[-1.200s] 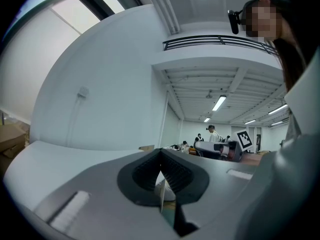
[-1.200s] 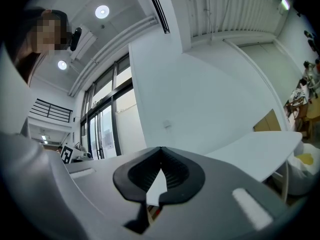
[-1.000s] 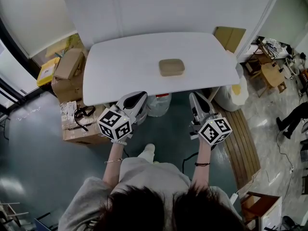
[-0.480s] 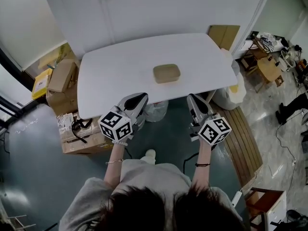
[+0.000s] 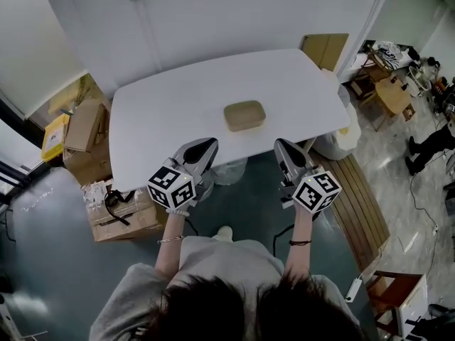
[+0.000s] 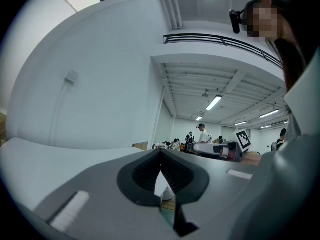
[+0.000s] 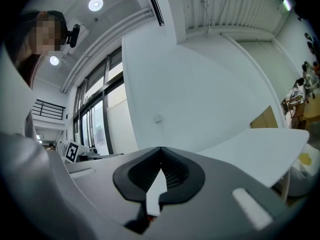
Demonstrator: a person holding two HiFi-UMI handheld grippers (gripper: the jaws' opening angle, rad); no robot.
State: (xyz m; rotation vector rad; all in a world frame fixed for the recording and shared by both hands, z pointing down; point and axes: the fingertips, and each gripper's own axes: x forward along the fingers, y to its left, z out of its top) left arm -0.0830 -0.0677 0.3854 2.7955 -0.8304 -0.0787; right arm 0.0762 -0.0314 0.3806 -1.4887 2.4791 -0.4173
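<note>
A white table (image 5: pixel 170 112) stands ahead of me with a flat tan rounded box (image 5: pixel 244 115) near its middle. My left gripper (image 5: pixel 209 143) is held just short of the table's near edge, its jaws shut with nothing between them. My right gripper (image 5: pixel 278 143) hangs level with it, also short of the edge, shut and holding nothing. Both point toward the table, one on each side of the tan box. In the left gripper view the left gripper (image 6: pixel 160 151) tilts up at a wall and ceiling. The right gripper (image 7: pixel 161 149) in its own view sees a wall and the table's edge (image 7: pixel 260 149).
Cardboard boxes (image 5: pixel 84 126) are stacked left of the table, and another box (image 5: pixel 122 212) lies on the floor. A white bag (image 5: pixel 340 142) sits under the table's right end, beside wooden furniture (image 5: pixel 389 94). Flat cardboard (image 5: pixel 325 48) leans behind. A person (image 5: pixel 428 142) is at the far right.
In the head view the table and tan box have slid a little left and closer as the person moves up. Both grippers keep their pose, shut.
</note>
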